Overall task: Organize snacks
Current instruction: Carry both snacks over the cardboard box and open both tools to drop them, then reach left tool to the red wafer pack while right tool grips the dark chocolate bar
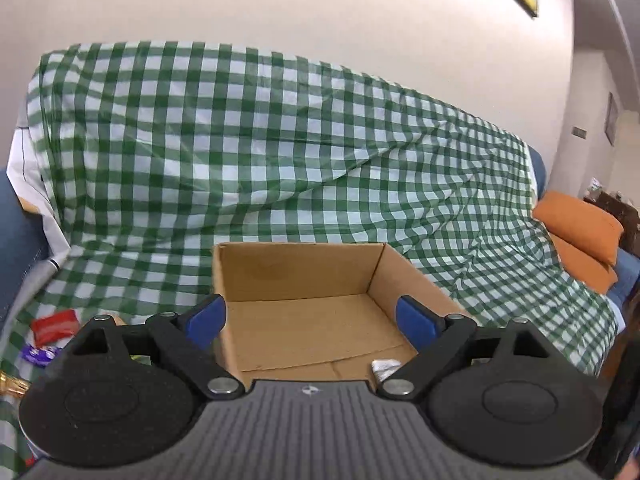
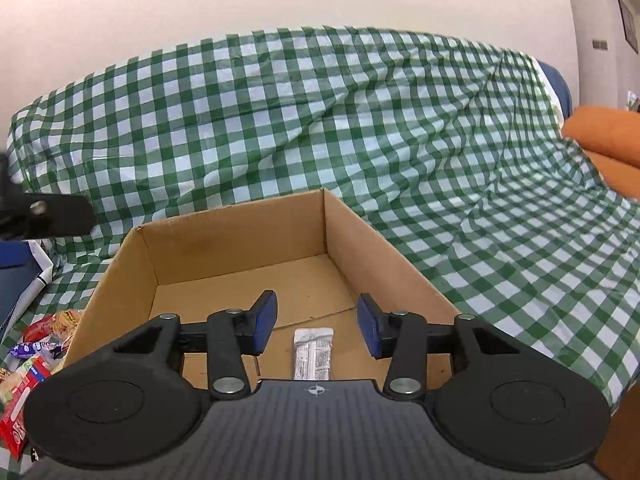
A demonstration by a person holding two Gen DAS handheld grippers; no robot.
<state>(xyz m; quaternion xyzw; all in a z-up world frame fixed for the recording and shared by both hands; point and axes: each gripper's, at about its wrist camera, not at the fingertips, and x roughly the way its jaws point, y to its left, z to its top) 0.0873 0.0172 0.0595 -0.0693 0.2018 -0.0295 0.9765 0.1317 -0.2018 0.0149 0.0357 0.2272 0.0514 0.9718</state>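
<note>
Snacks lie in a loose heap [image 2: 32,356] on the green checked cloth [image 2: 360,128], left of the cardboard box [image 2: 380,248]; one silver packet [image 2: 313,354] rests on the box floor. We see our right gripper [image 2: 317,326] parted above that packet, pinching nothing. Our left gripper [image 1: 311,320] gapes wide over the box, empty.

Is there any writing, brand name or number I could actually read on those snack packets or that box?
None can be read.
Silver snack packet lying in the brown cardboard box: dark print, too small to read.
Red and purple snack wrappers left of the box: lettering too blurred to read.
Cardboard box: no print visible.
Grey gripper bodies: only a small compass-like mark, no words.
</note>
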